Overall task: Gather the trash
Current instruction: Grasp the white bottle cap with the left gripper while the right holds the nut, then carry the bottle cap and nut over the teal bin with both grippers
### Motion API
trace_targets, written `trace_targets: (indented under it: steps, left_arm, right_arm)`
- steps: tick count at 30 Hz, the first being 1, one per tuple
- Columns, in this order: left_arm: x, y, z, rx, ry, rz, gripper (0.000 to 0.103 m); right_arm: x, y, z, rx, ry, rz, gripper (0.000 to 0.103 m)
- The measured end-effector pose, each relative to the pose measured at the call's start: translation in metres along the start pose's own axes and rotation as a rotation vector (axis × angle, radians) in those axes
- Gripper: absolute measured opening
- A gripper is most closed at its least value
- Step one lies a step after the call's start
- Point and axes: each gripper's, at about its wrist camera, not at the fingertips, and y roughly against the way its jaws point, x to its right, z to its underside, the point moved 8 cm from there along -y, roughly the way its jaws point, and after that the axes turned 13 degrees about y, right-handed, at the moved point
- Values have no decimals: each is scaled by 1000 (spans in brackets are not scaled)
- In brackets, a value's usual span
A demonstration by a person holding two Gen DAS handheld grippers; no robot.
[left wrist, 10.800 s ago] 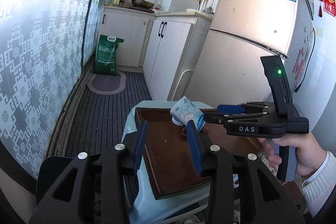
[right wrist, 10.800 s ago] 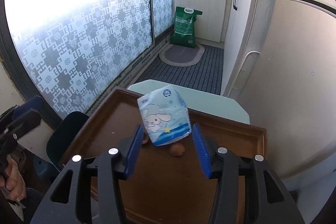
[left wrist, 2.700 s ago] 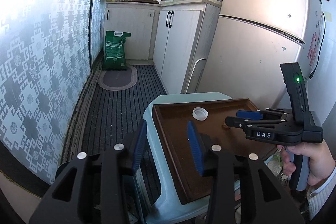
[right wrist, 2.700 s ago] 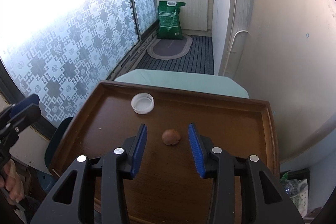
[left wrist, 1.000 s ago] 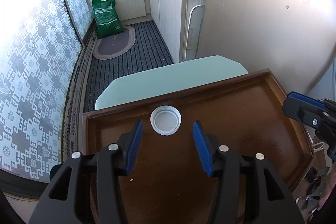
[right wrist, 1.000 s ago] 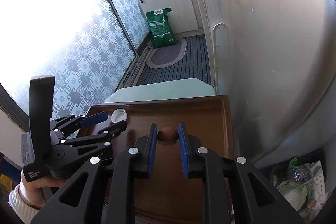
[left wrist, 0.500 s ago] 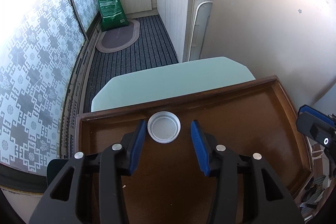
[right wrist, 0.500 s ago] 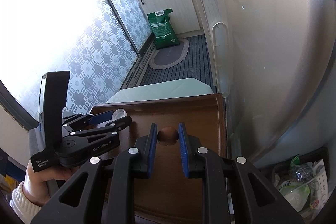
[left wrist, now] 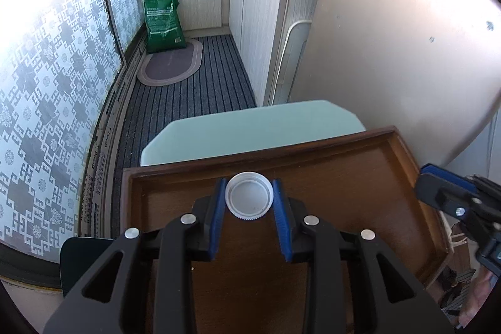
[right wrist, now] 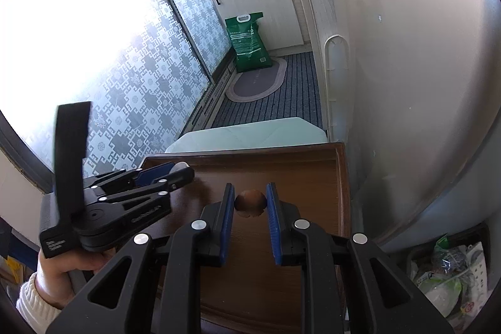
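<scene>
A white bottle cap (left wrist: 249,195) lies open side up near the far edge of the brown wooden tray (left wrist: 360,174). My left gripper (left wrist: 249,187) has closed on the cap, both blue pads touching its rim. My right gripper (right wrist: 250,196) is shut on a small brown nut-like piece (right wrist: 250,202) and holds it above the tray (right wrist: 300,165) near its right side. In the right wrist view the left gripper (right wrist: 175,171) shows at the tray's far left corner, with most of the cap hidden. In the left wrist view the right gripper's tip (left wrist: 438,187) shows at the right edge.
The tray rests on a pale green stool (left wrist: 250,127) beside the fridge (left wrist: 407,52). A black bin with bagged trash (right wrist: 451,280) stands on the floor at the lower right. A green sack (left wrist: 164,19) and an oval mat (left wrist: 170,63) lie by the white cabinets.
My left gripper has moved forward and closed its pads onto the white cap. My right gripper keeps hold of the brown piece and has shifted slightly toward the tray's right side.
</scene>
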Motion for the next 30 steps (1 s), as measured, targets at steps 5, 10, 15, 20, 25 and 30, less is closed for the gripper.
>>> trace_targets:
  steps: [5, 10, 15, 20, 25, 30]
  left_arm:
    - [-13, 27, -1, 50, 18, 36, 32]
    - [-37, 53, 8, 103, 56, 44, 32]
    - [-63, 71, 18, 122, 80, 40, 32]
    - [-100, 85, 27, 145, 118, 27, 32]
    - [-136, 90, 41, 146, 159, -3, 32]
    - [-166, 92, 52, 131, 181, -23, 32]
  right_arm:
    - [-21, -6, -1, -17, 46, -17, 21]
    - [-46, -10, -6, -21, 80, -41, 21]
    - [-73, -17, -11, -25, 110, -65, 21]
    - [-107, -24, -15, -29, 160, -97, 21]
    - [-140, -31, -20, -33, 192, -141, 21]
    - [-169, -37, -22, -43, 224, -171, 21]
